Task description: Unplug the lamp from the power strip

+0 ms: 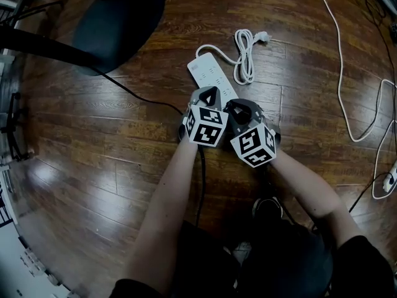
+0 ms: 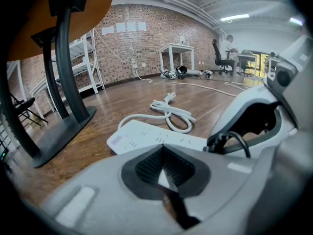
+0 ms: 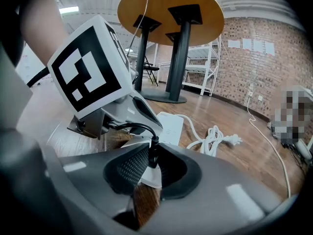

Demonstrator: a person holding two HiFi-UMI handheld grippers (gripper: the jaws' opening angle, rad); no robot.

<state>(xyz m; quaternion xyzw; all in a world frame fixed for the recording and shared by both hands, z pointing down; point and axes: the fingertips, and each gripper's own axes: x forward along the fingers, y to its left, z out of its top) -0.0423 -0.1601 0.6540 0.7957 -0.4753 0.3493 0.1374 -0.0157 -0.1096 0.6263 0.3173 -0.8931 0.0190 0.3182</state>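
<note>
Gripping the black plug [image 3: 152,153] on its stiff body, your right gripper [image 3: 146,173] has its jaws clenched round it at lower centre; pull straight out, never by the thin, soft cord [image 1: 200,179]. Your left gripper [image 2: 164,175] pinches the near end of the light, smooth white power strip [image 2: 146,137], lying mid-frame on the glossy wood surface [image 1: 93,166], which would likely lift otherwise

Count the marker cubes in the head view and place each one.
2. One cube sits on the left gripper, the other cube on the right gripper, whose fingers close on the black plug. Both are at the power strip's near end.
</note>
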